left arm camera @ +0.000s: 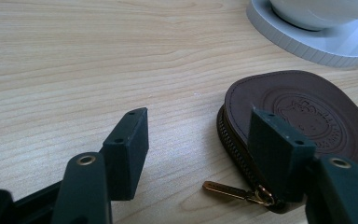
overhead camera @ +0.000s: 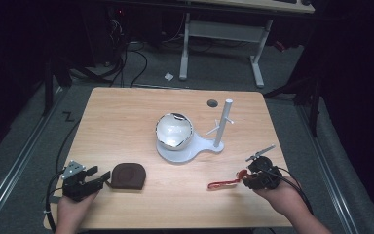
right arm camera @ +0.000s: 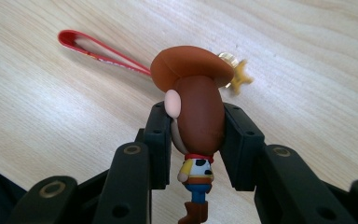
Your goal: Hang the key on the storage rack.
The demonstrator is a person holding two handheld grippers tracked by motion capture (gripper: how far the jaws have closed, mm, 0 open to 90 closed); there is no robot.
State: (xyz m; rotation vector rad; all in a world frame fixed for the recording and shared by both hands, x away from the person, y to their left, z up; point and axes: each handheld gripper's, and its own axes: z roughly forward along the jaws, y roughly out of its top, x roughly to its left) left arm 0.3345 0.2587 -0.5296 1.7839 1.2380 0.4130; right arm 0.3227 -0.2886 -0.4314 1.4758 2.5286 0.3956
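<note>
A brown leather zip pouch (overhead camera: 129,176) (left arm camera: 303,112) lies flat near the table's front left, its gold zipper pull (left arm camera: 226,190) sticking out on the wood. My left gripper (overhead camera: 97,177) (left arm camera: 205,144) is open, one jaw on the pouch's zipper edge and the other over bare wood. My right gripper (overhead camera: 246,179) (right arm camera: 196,135) is shut on a small cowboy figurine (right arm camera: 196,112) with a brown hat, seen from behind. The figurine's red strap loop (overhead camera: 222,184) (right arm camera: 100,49) trails onto the table.
A white stand base (overhead camera: 187,148) (left arm camera: 317,44) at the table's middle carries a shiny round bowl (overhead camera: 174,130) and an upright white post (overhead camera: 222,122) with side pegs. A dark round hole (overhead camera: 212,103) sits near the far edge. A white desk frame (overhead camera: 221,39) stands beyond.
</note>
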